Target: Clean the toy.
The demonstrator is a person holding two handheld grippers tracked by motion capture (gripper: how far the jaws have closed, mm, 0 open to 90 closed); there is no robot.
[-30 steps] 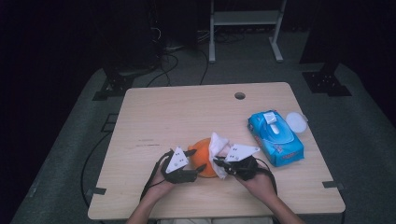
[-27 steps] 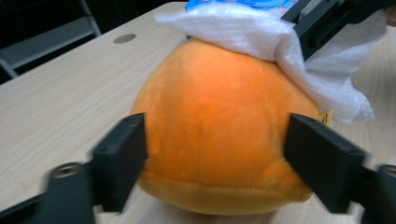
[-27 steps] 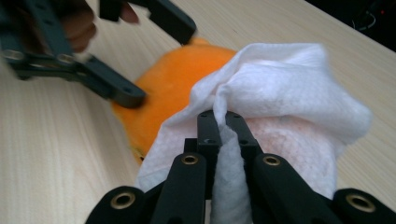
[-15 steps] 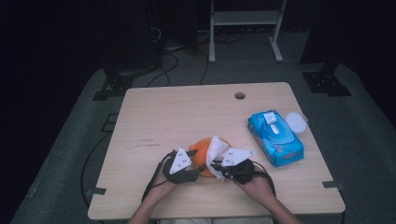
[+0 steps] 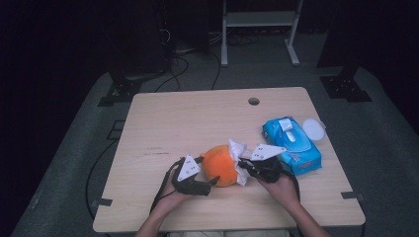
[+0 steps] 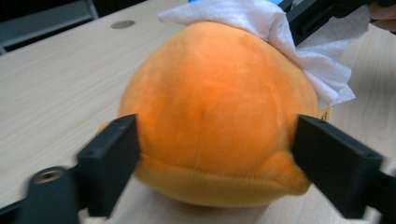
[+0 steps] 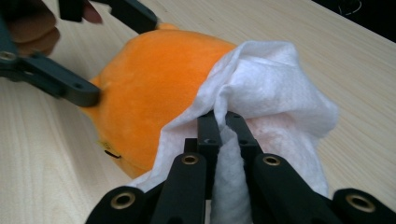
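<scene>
Seen from the high view, an orange plush toy (image 5: 221,165) is set near the front edge of the desk (image 5: 197,118), a little right of its middle, with a blue wipes pack (image 5: 291,145) and a white lid (image 5: 313,129) near the right edge. The toy is flanked by the left gripper (image 5: 213,181) and the right gripper (image 5: 243,165), the latter carrying a white wipe (image 5: 237,152) against the toy's right side.

In the left gripper view, the toy is straddled by jaws that have just been opening; the pads stand at its flanks, hardly pressing.

In the right gripper view, the wipe (image 7: 271,100) is pinched by fully closed jaws and draped over the plush (image 7: 154,88).

The toy is judged light, soft and yielding, likely to slide under wiping; it is best steadied low across its broad base. The limp wipe is best held by a bunched fold.
</scene>
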